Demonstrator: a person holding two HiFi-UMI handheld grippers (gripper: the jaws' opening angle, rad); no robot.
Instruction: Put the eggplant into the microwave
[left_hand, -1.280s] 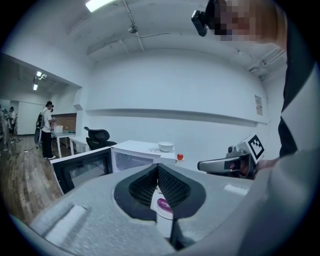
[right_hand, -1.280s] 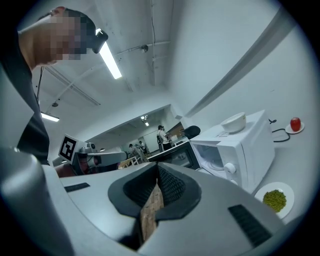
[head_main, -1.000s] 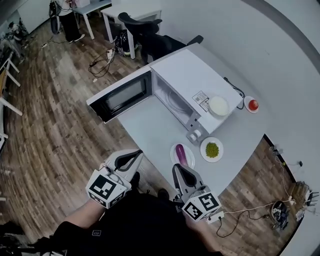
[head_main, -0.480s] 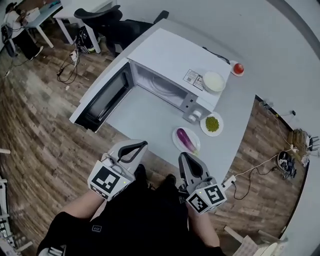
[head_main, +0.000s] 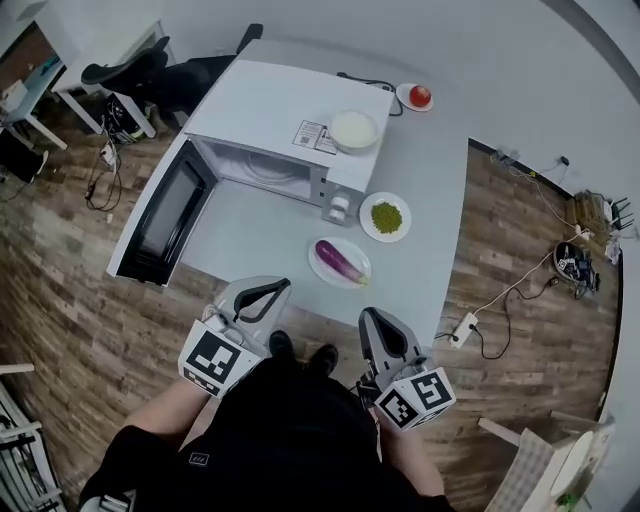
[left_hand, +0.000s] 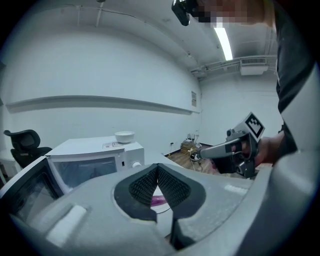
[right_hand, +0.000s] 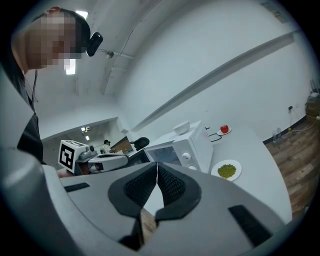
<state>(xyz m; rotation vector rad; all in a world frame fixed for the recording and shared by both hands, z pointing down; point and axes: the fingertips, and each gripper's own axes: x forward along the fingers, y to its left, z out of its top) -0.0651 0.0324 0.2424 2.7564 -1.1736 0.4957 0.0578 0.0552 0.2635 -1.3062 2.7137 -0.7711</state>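
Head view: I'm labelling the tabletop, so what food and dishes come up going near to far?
Purple eggplant, white plate of green food, white bowl atop the white microwave, red tomato.

You've got one microwave (head_main: 285, 105), one eggplant (head_main: 340, 261), one bowl (head_main: 354, 130), one tomato (head_main: 421, 95), three plates (head_main: 351, 246) (head_main: 385, 237) (head_main: 404, 99) and two grippers (head_main: 284, 285) (head_main: 366, 314), at one bench (head_main: 432, 175).

Table (head_main: 430, 250): microwave (head_main: 290, 110); front plate (head_main: 350, 248); mid plate (head_main: 385, 236) nr microwave; sm saucer (head_main: 403, 97) at rear.

We can read no words; the sticker (head_main: 314, 135) on the microwave (head_main: 270, 105) is too small.
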